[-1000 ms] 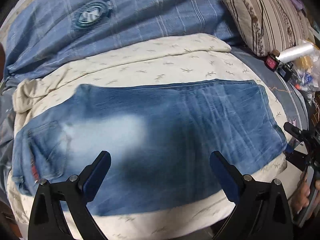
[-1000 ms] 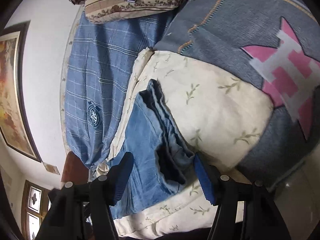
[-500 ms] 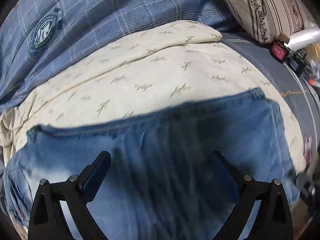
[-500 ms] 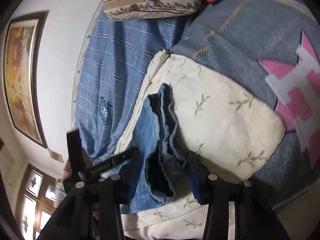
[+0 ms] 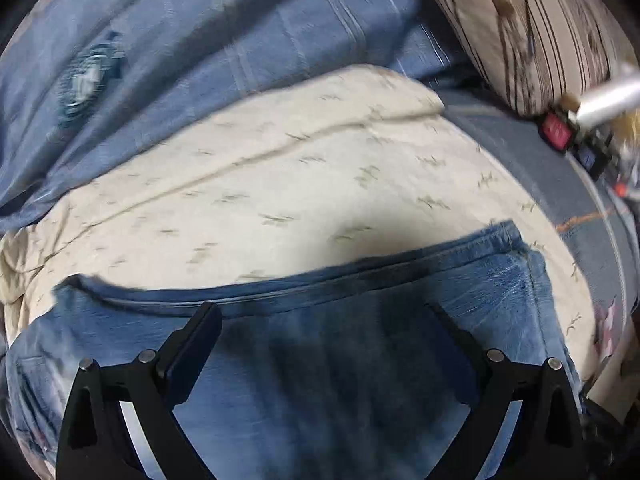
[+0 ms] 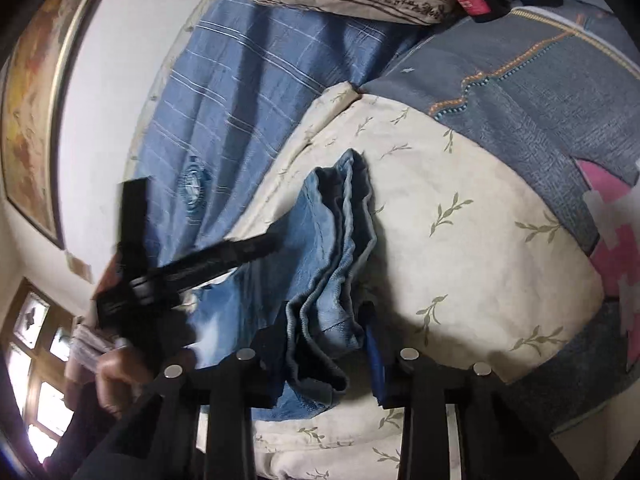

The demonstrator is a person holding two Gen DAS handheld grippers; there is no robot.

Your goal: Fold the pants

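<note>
Blue jeans (image 5: 320, 360) lie folded lengthwise on a cream leaf-print blanket (image 5: 280, 184). My left gripper (image 5: 320, 332) hangs wide open just above the middle of the jeans, near their far edge. In the right wrist view the leg hems (image 6: 332, 248) are bunched up, and my right gripper (image 6: 324, 344) has narrowed around the hem end, with the denim filling the gap between its fingers (image 6: 374, 356). The left gripper's black body (image 6: 188, 268) and the hand holding it show at the left of that view.
A blue plaid cover (image 5: 240, 40) lies beyond the blanket. A striped pillow (image 5: 532, 28) sits at the far right, with small boxes (image 5: 556, 132) and a white tube beside it. A grey patchwork quilt (image 6: 540, 92) lies to the right. A framed picture (image 6: 36, 92) hangs on the wall.
My left gripper has moved forward over the jeans toward their far edge, still open. My right gripper has closed in on the bunched hem end.
</note>
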